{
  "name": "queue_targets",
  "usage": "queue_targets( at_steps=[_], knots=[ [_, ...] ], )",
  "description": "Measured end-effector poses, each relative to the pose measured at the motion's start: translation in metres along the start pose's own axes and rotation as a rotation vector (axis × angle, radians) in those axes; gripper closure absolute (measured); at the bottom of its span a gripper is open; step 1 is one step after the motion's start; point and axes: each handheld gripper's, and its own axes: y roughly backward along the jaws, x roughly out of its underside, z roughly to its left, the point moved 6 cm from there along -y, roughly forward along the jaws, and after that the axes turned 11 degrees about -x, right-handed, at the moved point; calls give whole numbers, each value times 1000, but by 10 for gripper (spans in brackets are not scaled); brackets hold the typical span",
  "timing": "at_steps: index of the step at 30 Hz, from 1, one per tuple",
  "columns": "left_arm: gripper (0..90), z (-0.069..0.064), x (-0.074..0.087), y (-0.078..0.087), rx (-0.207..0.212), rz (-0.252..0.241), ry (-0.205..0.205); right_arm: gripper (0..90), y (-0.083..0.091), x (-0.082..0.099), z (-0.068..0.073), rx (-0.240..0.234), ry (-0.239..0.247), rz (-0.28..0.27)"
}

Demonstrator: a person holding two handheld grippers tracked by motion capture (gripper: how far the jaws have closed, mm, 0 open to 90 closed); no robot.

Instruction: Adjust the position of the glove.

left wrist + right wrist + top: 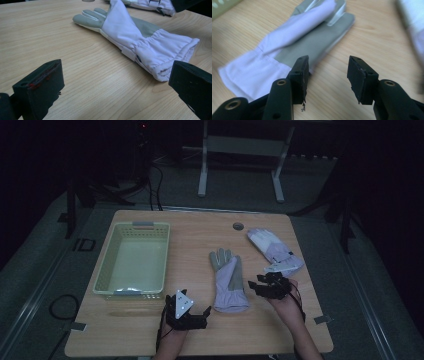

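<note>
Right gripper (260, 285) sits open and empty just right of the near glove (228, 280), whose long axis runs cuff-near to fingers-far, left gripper (117, 82) open by its cuff.

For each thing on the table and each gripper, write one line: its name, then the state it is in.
Basket: upright, nothing in it.
Near glove: flat on the table, fingers pointing away, held by nothing.
Far glove: flat, lying at a slant, unheld.
Left gripper: jaws wide open, holding nothing.
Right gripper: jaws open, nothing between them.
</note>
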Motion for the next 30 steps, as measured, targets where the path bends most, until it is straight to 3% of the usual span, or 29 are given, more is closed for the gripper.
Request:
queue_targets(
  at_steps=[3, 5, 8, 9, 16, 19, 20, 22, 25, 28, 30],
  knots=[
    [1, -1, 0, 0, 0, -3, -5, 523, 10, 4, -12, 13, 10, 3],
    [1, -1, -1, 2, 27, -31, 3, 532, 18, 7, -23, 26, 18, 4],
    [1, -1, -1, 2, 21, -34, 3, 537, 27, 8, -34, 27, 29, -20],
    [1, -1, -1, 2, 22, -35, 2, 546, 39, 14, -52, 46, 18, -37],
    [1, -1, -1, 2, 5, -32, -3, 574, 48, 12, -89, 107, -4, -18],
    [1, -1, -1, 2, 3, -36, 3, 579, 48, 5, -98, 118, -13, -15],
    [1, 1, -1, 3, 16, -45, 27, 576, 47, 1, -102, 124, -8, -17],
    [1, 2, -1, 3, 15, -47, 40, 566, 41, -18, -118, 101, -21, -67],
    [1, 2, -1, 3, 12, -47, 46, 538, 34, -28, -128, 109, -32, -73],
    [1, 3, -1, 4, 20, -56, 54, 535, 13, -44, -150, 141, 0, -22],
    [1, 3, -1, 4, 24, -55, 58, 546, 2, -45, -159, 153, 26, 48]
  ],
)
